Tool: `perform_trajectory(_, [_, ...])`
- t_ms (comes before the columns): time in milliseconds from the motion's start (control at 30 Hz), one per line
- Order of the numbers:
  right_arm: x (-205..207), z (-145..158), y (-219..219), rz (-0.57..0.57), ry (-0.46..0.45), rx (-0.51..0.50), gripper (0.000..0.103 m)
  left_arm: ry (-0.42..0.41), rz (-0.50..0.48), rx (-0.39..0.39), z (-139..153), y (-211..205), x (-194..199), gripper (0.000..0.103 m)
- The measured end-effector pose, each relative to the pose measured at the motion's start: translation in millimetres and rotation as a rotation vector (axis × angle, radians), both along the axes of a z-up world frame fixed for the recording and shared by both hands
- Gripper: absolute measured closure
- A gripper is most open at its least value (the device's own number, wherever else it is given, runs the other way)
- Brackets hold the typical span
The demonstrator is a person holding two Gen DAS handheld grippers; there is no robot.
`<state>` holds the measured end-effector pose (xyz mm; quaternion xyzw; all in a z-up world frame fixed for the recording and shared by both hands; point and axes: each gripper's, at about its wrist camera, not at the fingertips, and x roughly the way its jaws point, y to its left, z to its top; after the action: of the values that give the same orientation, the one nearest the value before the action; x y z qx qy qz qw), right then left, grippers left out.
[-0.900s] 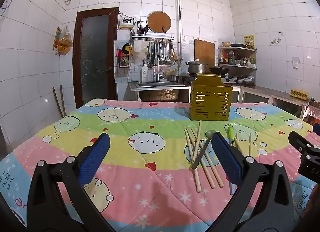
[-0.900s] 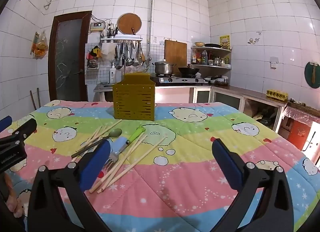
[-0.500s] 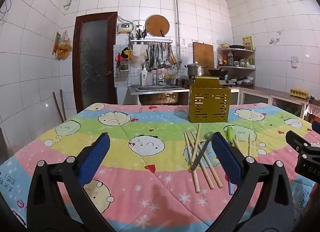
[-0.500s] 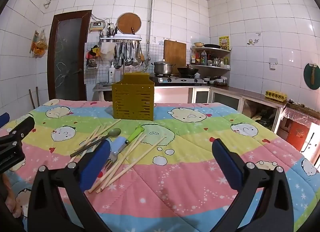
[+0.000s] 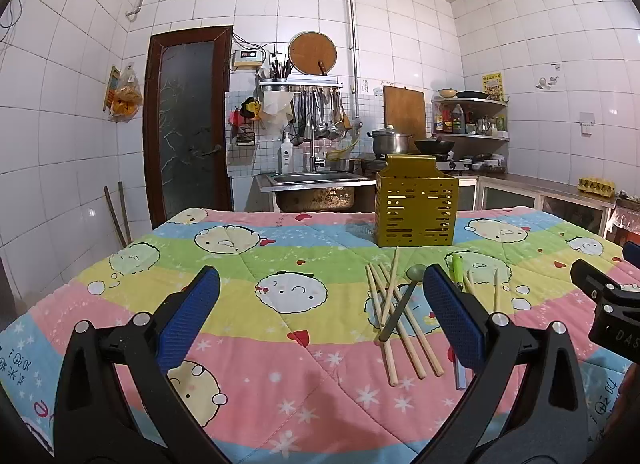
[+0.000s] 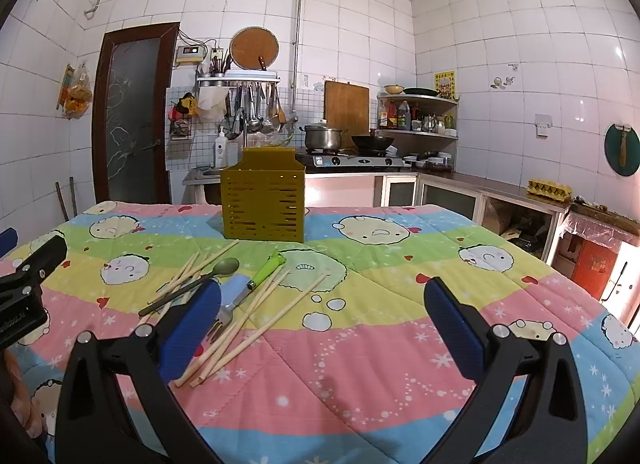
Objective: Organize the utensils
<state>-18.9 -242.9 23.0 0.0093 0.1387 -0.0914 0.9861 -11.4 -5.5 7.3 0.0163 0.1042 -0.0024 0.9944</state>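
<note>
We hold our left gripper (image 5: 320, 308) and right gripper (image 6: 322, 310) low over the striped cartoon quilt (image 6: 380, 328), both wide open and holding nothing. The tall yellow metal box with slots (image 6: 262, 200) stands at the far side. In front of it lie the wooden chopsticks (image 6: 256, 312), a grey-green spoon (image 6: 226, 267), a blue-handled fork (image 6: 230, 300) and a green-handled tool (image 6: 266, 270), all mixed together.

Partial white lettering "DAS" stands on the black body of the right gripper (image 5: 612, 316) at the right edge of the left wrist view. Handwritten-style characters are printed on the quilt (image 5: 256, 348) at its near corners but cannot be read reliably. The yellow wall poster (image 6: 445, 85) and the bottle labels are too small to read.
</note>
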Motion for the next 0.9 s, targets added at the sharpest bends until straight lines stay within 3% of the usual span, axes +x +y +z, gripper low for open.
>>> perform_trajectory(900, [-1.5, 1.0, -1.8, -0.002, -0.001, 0.002, 0.004, -0.002, 0.000, -0.001, 0.4, -0.2, -1.0, 0.005])
